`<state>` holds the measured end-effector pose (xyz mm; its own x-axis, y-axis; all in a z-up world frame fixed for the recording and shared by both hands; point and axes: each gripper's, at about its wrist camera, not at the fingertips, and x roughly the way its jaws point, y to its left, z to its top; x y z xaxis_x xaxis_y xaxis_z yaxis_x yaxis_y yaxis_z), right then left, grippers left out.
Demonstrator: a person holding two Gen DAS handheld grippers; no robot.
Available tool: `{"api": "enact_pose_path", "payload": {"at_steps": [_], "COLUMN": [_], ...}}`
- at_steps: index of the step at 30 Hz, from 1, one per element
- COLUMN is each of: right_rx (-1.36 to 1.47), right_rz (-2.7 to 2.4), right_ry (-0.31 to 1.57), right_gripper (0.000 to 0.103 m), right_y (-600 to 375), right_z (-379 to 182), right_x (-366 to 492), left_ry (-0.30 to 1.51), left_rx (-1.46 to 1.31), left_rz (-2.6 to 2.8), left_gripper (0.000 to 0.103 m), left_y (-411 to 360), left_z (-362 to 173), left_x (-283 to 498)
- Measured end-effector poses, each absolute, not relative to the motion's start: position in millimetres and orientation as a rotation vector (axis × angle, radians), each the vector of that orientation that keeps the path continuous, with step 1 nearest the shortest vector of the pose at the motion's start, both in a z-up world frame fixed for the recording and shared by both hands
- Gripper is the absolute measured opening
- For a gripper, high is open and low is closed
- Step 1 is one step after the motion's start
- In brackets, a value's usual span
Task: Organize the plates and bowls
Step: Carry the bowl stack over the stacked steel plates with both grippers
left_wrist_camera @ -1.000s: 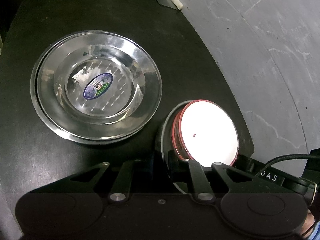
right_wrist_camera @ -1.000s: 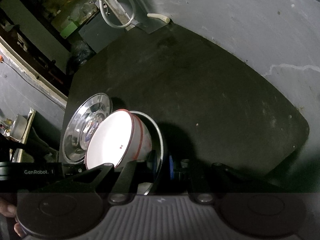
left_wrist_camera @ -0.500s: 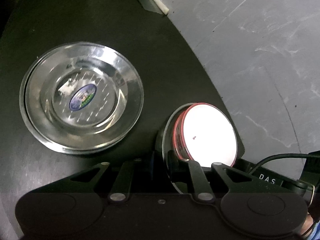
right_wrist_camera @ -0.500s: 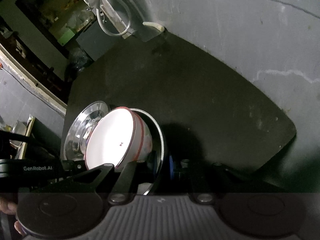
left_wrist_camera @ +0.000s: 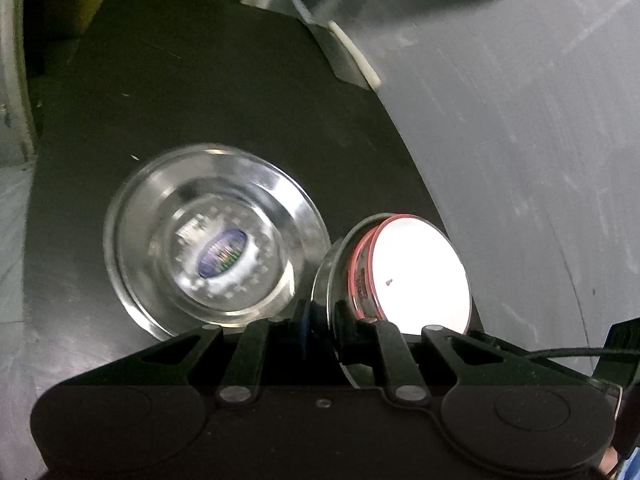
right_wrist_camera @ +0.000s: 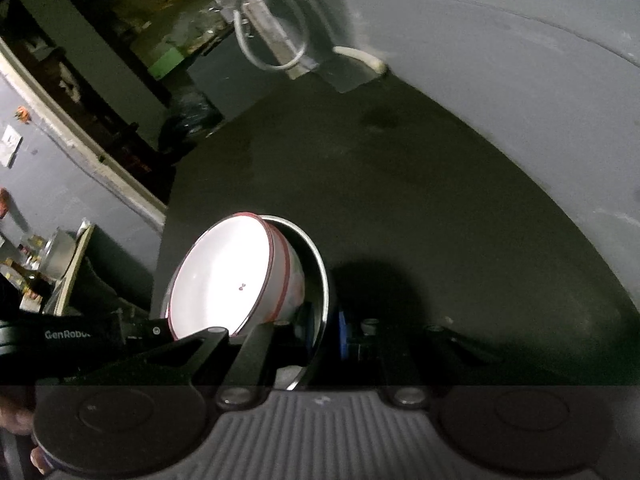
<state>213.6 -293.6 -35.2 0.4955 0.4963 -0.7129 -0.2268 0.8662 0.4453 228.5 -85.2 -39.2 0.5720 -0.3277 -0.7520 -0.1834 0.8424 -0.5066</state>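
White ceramic bowl with a red rim band point(left_wrist_camera: 420, 276) sits inside a shallow shiny steel plate point(left_wrist_camera: 332, 264), both carried together as one tilted unit above the dark desk point(left_wrist_camera: 200, 92), mouth facing sideways rather than up. Left gripper point(left_wrist_camera: 322, 320) is clamped on the near rim of that steel plate, one finger each side of the thin edge; right gripper point(right_wrist_camera: 332, 332) pinches the same plate's rim from the opposite side, closed on it, with the bowl point(right_wrist_camera: 224, 280) leaning against the plate point(right_wrist_camera: 320, 280) face. Two-sided grip probably because the plate is thin and slippery and carries a loose bowl; a single pinch would let it swing. The tilt is a risk: the bowl is only nested, not gripped, so it could slide out. On the desk just left of the held pair lies a stack of round stainless steel plates with a blue oval sticker in the centre point(left_wrist_camera: 216, 240), flat, blurred in the left wrist view; it is not seen in the right wrist view. Likely destination for the held plate, judging by matching shape, though the bowl would have to come off first or ride on top. Farther out: grey floor point(left_wrist_camera: 520, 120) around the desk edge, a white tube-like piece point(left_wrist_camera: 356, 60) at the far corner, cluttered shelves point(right_wrist_camera: 152, 52) at the back.
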Motion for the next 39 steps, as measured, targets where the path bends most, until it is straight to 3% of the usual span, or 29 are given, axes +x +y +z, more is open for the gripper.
{"api": "enact_pose_path", "payload": {"at_steps": [39], "right_rx": [0.101], "right_rz": [0.745], "right_ry": [1.04], "right_gripper": [0.013], "right_y": [-170], "right_z": [-44], "right_x": [275], "left_ry": [0.908], "left_rx": [-0.763], "left_rz": [0.269], "left_gripper": [0.01], "left_y": [-2], "left_z": [-59], "left_x": [209]}}
